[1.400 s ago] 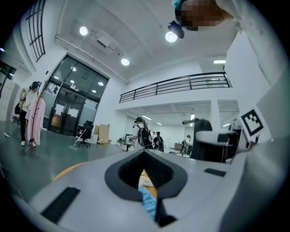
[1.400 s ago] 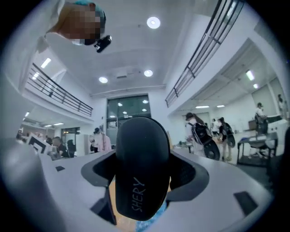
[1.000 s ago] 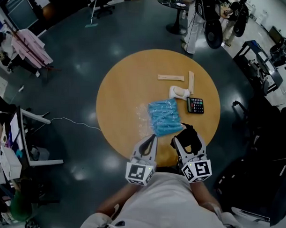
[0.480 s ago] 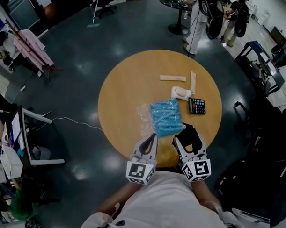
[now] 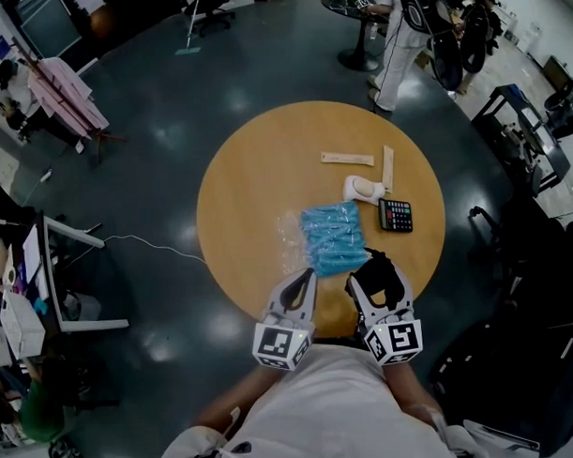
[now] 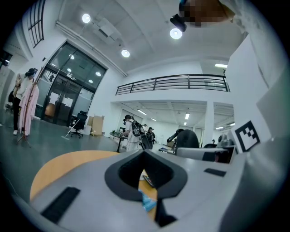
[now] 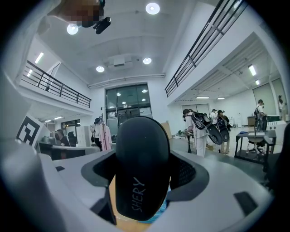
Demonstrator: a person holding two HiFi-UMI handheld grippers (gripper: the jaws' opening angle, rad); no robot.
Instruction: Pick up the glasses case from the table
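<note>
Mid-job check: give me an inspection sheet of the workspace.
Surface: round wooden table on dark floor.
Job's things: black oval glasses case, clamped in right gripper.
Clutter: blue plastic-wrapped pack, white rounded object, black calculator, two pale wooden strips, all on table.
Grippers: left gripper shut, empty; right gripper shut on case.
Cables: thin white cable on floor, left of table.
Surroundings: people standing beyond table; clothes rack at left.

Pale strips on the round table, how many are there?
2. One strip lies crosswise at the table's far side; the other runs front to back just right of it, beyond the calculator. The blue packet could hide more.
</note>
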